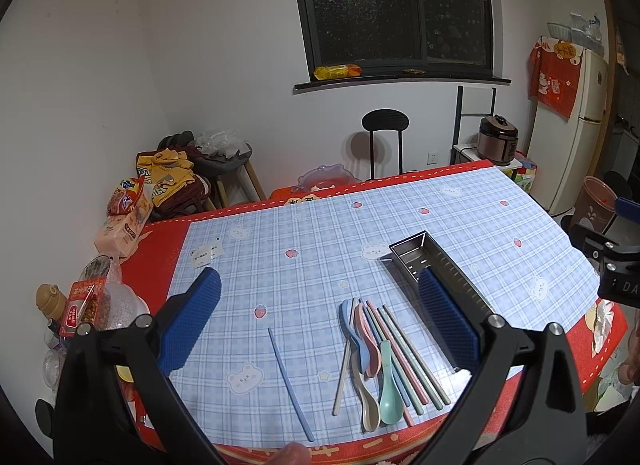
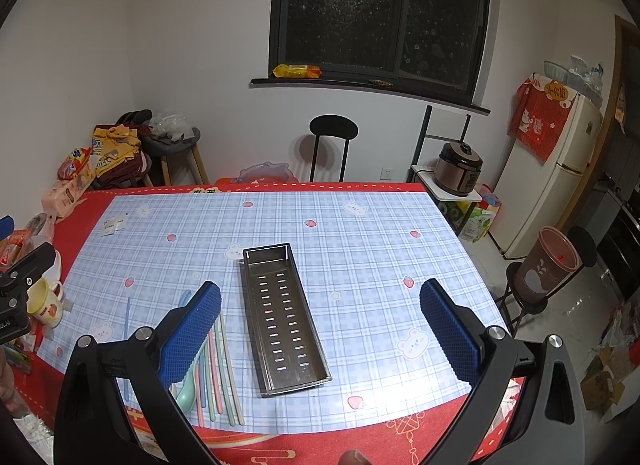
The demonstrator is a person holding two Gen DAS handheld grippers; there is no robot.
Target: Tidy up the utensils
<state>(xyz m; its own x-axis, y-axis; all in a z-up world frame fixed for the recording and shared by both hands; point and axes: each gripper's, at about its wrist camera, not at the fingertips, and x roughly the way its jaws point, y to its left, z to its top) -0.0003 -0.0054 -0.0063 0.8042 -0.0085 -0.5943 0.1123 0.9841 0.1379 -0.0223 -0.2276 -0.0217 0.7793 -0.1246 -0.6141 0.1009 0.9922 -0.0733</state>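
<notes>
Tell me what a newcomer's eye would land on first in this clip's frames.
Probably the empty perforated steel tray in the middle of the blue plaid tablecloth, lying lengthwise away from the camera. Next, the pile of pastel spoons and chopsticks to its left near the table's front edge, with one blue chopstick lying apart. Both tongs, left and right, hover open.

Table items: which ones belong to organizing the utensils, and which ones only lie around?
For the job: metal tray, spoons, chopsticks, lone blue chopstick.
Only lying around: mug, snack packets, paper slip.
</notes>
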